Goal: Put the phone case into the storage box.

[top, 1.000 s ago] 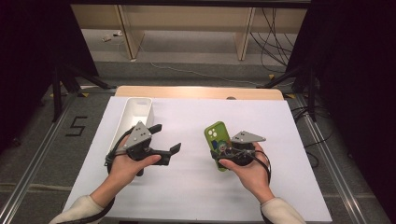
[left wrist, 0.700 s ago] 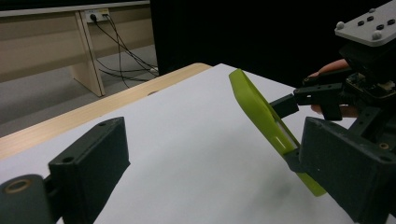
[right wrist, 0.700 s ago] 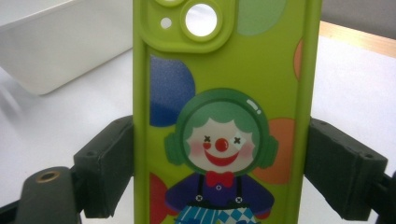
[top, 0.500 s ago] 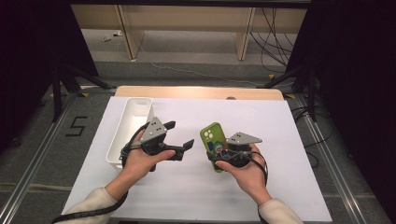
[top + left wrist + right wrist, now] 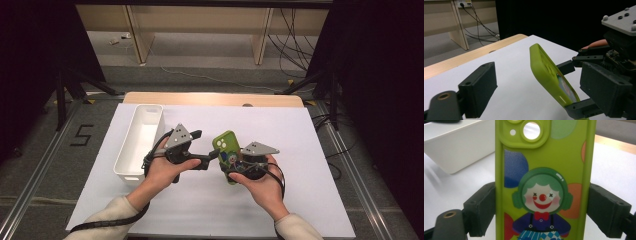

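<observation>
Right gripper [image 5: 234, 167] clamped across the sides of a green phone case [image 5: 226, 150] held tilted above the bench [image 5: 310, 200], left gripper [image 5: 214, 155] just beside it, jaws parted, just been closing, nothing between them

A white-topped table [image 5: 310, 150] stands on grey floor [image 5: 210, 55]; pale wooden furniture [image 5: 200, 20] far, cables [image 5: 295, 35] right, darkness either side.
</observation>
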`<move>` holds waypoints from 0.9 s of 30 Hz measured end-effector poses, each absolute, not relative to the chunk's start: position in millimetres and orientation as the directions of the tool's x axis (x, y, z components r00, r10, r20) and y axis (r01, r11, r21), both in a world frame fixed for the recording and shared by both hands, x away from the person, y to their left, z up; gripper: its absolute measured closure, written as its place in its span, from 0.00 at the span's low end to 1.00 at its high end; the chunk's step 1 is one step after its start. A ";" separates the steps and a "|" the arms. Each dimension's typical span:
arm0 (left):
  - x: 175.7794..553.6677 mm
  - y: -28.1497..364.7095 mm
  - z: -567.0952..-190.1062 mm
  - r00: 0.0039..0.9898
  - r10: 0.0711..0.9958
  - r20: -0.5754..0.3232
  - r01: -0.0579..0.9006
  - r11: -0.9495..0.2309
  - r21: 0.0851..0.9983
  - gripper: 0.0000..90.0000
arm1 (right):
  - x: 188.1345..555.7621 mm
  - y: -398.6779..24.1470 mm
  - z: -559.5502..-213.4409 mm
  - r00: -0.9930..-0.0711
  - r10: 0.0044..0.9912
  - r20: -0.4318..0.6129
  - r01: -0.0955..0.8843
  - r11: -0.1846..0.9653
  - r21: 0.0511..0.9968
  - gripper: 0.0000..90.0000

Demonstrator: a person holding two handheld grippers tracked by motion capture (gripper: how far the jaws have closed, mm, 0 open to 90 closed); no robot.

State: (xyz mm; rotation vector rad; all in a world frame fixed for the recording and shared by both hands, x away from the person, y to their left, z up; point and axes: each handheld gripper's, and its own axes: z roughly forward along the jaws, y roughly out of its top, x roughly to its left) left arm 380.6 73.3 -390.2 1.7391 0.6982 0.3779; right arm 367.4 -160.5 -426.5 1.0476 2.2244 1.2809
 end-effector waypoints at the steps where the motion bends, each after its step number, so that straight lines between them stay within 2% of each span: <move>1: 380.8 72.8 -390.8 0.770 0.628 -0.111 0.261 -0.151 0.954 0.17 | 367.3 -160.3 -426.0 -0.657 0.753 0.045 0.418 0.314 0.852 0.19; 15: 383.6 68.4 -395.0 0.761 0.632 -0.147 0.297 -0.138 0.945 0.26 | 366.3 -156.6 -424.3 -0.661 0.749 0.045 0.408 0.308 0.859 0.19; 27: 383.2 60.3 -398.7 0.750 0.642 -0.160 0.316 -0.134 0.939 0.46 | 365.6 -155.4 -423.8 -0.661 0.750 0.032 0.397 0.314 0.862 0.19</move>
